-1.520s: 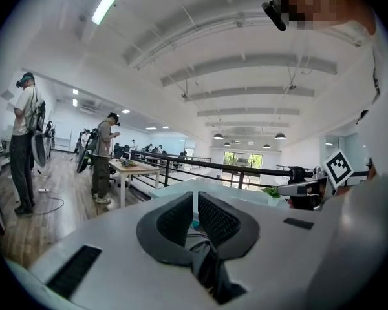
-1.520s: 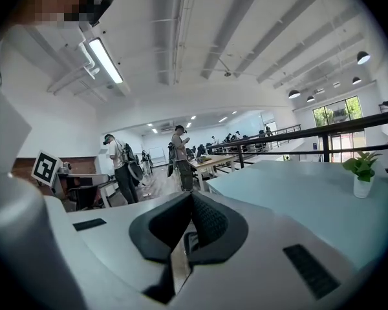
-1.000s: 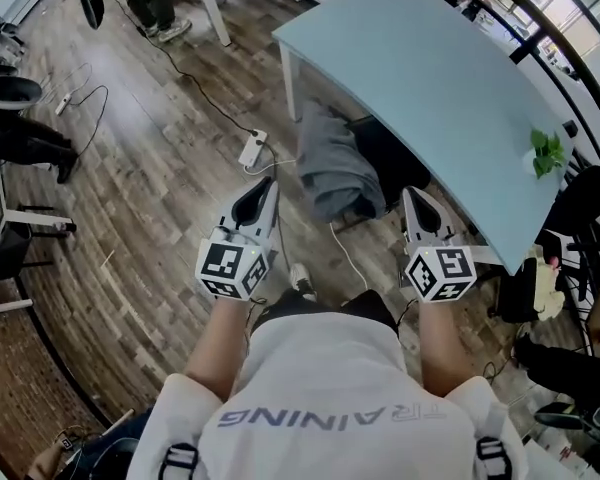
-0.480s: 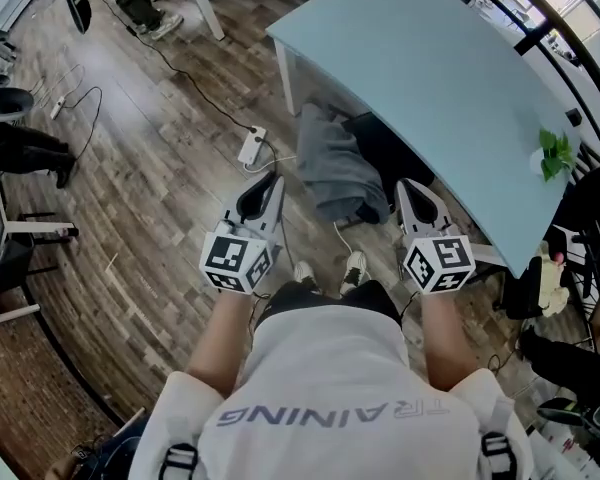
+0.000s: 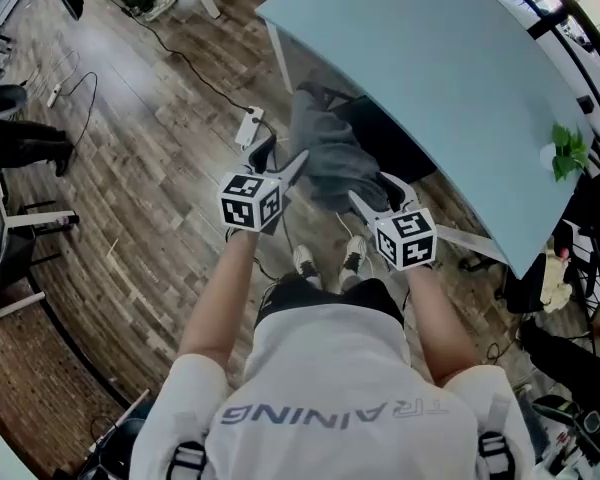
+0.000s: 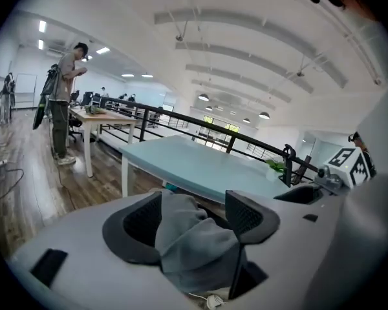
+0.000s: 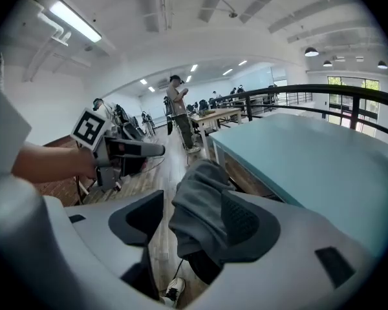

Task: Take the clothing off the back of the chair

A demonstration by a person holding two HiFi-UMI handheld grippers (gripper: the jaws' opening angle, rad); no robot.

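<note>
Grey clothing hangs over the back of a black chair pushed under a light blue table. My left gripper is at the clothing's left side and my right gripper at its right side, both close to the cloth. The jaws of both are opening. In the left gripper view the clothing shows in the gap of the left gripper, beyond the pads. In the right gripper view the clothing likewise hangs past the right gripper. No pad presses on the cloth.
A white power strip and cables lie on the wooden floor left of the chair. A green plant stands on the table's right end. The wearer's shoes are just behind the chair. A person stands by a far desk.
Both grippers have come forward and down to the two sides of the clothing. Their jaws, shut before, now stand apart.
</note>
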